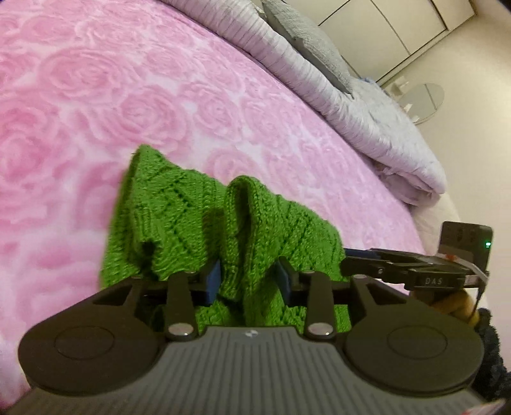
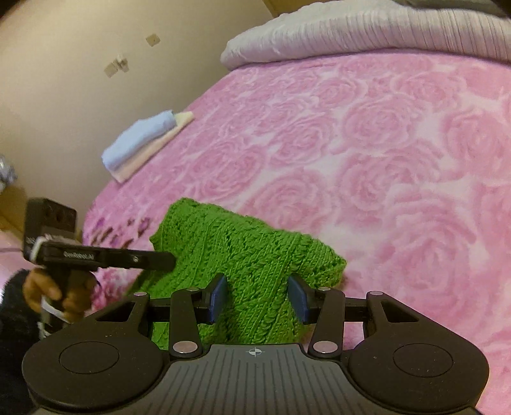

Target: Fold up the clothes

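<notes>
A green knitted garment (image 1: 198, 223) hangs bunched over a pink rose-patterned bedspread (image 1: 95, 95). My left gripper (image 1: 250, 281) is shut on a fold of it between its blue pads (image 1: 212, 281). My right gripper (image 2: 258, 298) is shut on another part of the same garment (image 2: 242, 252), knit bunched between its blue pads (image 2: 218, 297). The right gripper shows at the right of the left wrist view (image 1: 415, 271). The left gripper, held by a hand, shows at the left of the right wrist view (image 2: 105, 257).
Folded light blue and cream clothes (image 2: 143, 143) lie at the bed's left edge by the wall. A rolled lilac quilt (image 1: 351, 105) and a grey pillow (image 1: 306, 41) lie along the far side. A wardrobe (image 1: 399, 25) stands beyond.
</notes>
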Demonstrator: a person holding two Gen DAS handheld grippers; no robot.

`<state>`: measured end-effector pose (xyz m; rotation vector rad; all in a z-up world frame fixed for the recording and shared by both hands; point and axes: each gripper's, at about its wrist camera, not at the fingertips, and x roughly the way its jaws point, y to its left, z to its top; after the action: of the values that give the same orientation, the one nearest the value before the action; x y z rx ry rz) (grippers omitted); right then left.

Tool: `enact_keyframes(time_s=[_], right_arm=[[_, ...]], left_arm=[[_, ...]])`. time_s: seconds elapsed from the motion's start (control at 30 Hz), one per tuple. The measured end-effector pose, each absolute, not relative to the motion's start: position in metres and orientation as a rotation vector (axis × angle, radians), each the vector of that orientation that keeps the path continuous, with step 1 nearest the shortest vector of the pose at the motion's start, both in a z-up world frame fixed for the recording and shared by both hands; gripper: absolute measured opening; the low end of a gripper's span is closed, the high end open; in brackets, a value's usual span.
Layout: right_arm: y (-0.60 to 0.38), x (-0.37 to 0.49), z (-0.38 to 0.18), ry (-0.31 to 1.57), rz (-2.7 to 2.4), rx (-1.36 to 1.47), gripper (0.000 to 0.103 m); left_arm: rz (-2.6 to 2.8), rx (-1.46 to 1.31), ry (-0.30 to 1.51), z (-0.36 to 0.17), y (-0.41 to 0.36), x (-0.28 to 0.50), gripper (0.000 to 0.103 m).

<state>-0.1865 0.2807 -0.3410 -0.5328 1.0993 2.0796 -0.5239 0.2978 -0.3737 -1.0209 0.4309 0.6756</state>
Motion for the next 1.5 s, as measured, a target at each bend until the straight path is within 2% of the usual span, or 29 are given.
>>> enact_keyframes(time_s=[0.03, 0.07, 0.13, 0.4, 0.63, 1.5], right_arm=[[0.281, -0.186, -0.342, 1.111, 2.080, -0.517, 0.046], [0.281, -0.185, -0.342, 1.116, 2.078, -0.507, 0.046], [0.281, -0.190, -0.339, 1.095, 2.074, -0.521, 0.046], [0.292, -0.236, -0.325, 0.983, 2.095, -0.629, 0.046], [0.301, -0.274, -0.325, 0.888, 2.078, -0.762, 0.046], [0.308, -0.305, -0.332, 0.815, 2.028, -0.874, 0.046]], left_arm=[[0.665, -1.015, 0.427, -0.374, 0.299, -0.524, 0.017], [0.645, -1.012, 0.416, -0.373, 0.300, -0.525, 0.012], [0.629, -0.994, 0.399, -0.364, 0.301, -0.529, 0.011], [0.659, -0.943, 0.410, -0.335, 0.325, -0.557, 0.010], [0.637, -1.041, 0.437, -0.357, 0.354, -0.575, 0.011], [0.665, -1.047, 0.449, -0.382, 0.353, -0.582, 0.011]])
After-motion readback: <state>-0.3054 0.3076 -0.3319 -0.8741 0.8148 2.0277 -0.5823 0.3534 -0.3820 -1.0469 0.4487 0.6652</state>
